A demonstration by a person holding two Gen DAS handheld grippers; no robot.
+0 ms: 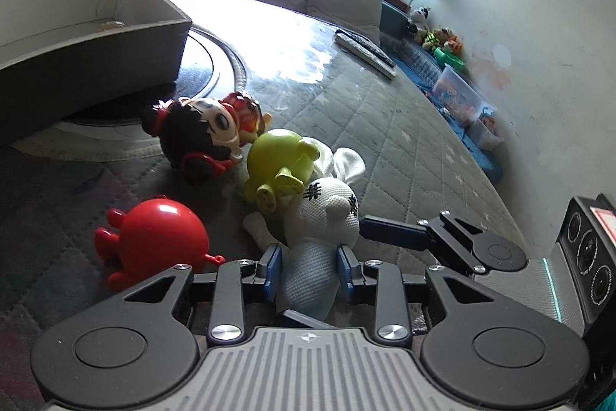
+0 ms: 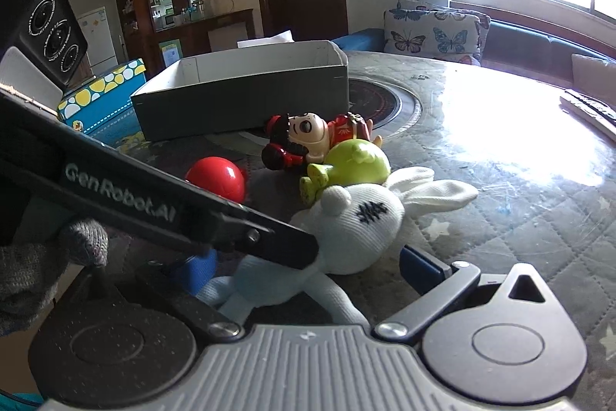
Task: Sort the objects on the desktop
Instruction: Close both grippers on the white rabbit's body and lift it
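A white plush rabbit (image 1: 327, 214) with black stitched eyes lies on the quilted table cover. My left gripper (image 1: 308, 270) is shut on its pale blue body, both blue pads pressing its sides. Behind the rabbit lie a green plastic toy (image 1: 279, 164), a black-haired doll in red (image 1: 200, 137) and a red round toy (image 1: 154, 241). My right gripper (image 2: 308, 266) stands open, wide around the rabbit (image 2: 358, 230) without pressing it. A finger (image 2: 269, 237) of the left gripper crosses that view and hides part of the plush.
An open grey box (image 2: 246, 91) stands behind the toys beside a round inset hob (image 2: 385, 103). A blue dotted box (image 2: 100, 103) is at the left, a remote (image 2: 589, 110) at the far right. A gloved hand (image 2: 38, 276) shows low on the left.
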